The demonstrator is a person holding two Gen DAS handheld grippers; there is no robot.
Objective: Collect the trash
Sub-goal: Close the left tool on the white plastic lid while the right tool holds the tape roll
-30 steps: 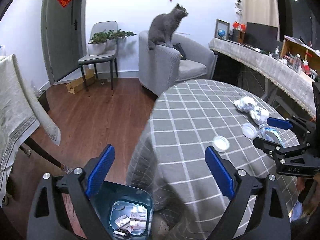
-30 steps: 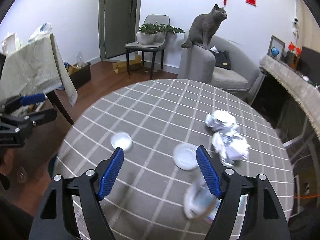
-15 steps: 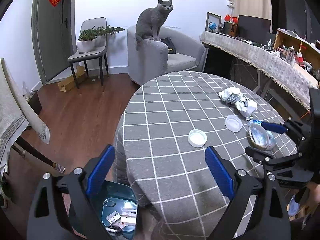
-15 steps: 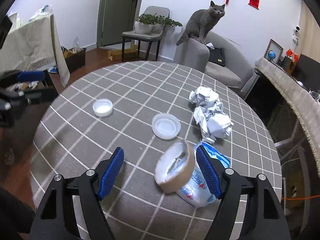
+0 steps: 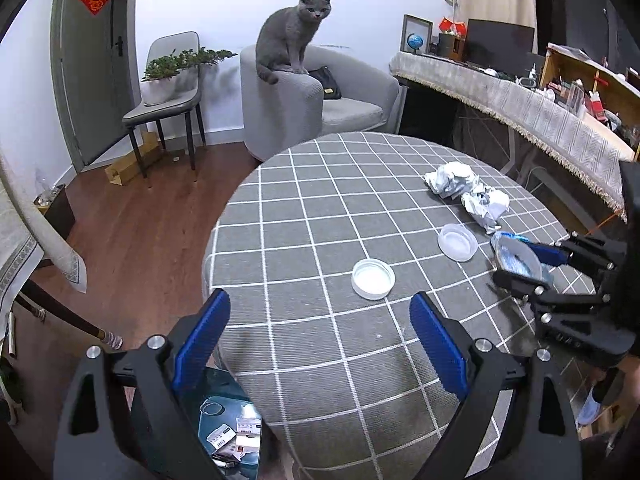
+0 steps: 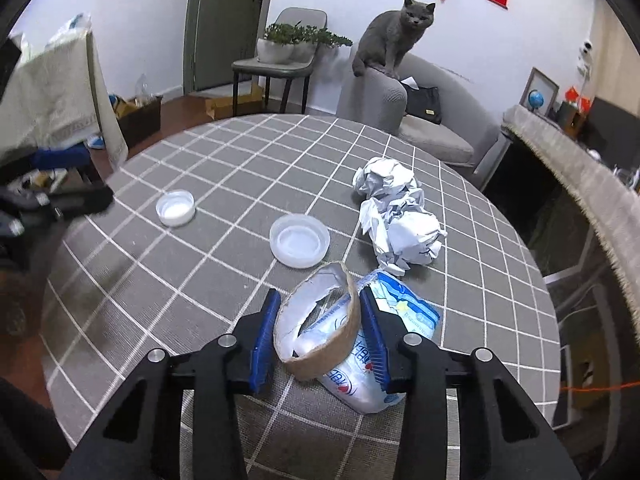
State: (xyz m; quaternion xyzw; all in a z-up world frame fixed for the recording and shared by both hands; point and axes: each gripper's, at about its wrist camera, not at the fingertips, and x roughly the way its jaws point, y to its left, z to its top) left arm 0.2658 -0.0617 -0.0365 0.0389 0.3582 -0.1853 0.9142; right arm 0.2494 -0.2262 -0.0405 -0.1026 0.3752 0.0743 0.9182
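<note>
My right gripper (image 6: 320, 328) is shut on a torn brown paper cup (image 6: 320, 332) lying on a blue-and-white plastic wrapper (image 6: 372, 360) on the round checked table (image 6: 240, 168). The right gripper also shows in the left wrist view (image 5: 524, 264), holding the cup (image 5: 516, 258). Two crumpled paper balls (image 6: 396, 208) lie just beyond it. Two clear plastic lids (image 6: 299, 240) (image 6: 175, 208) lie to the left. My left gripper (image 5: 320, 344) is open and empty above the table's near edge, short of the small lid (image 5: 373, 279).
A teal trash bin (image 5: 228, 428) holding scraps stands on the floor below the table edge, under my left gripper. A grey cat (image 5: 292, 36) sits on an armchair (image 5: 312, 104) behind the table. A chair with a potted plant (image 5: 168, 80) stands left; a long cloth-covered counter (image 5: 520, 104) runs right.
My right gripper has closed on the paper cup, which was loose between open fingers before. My left gripper has swung from over the bin toward the table.
</note>
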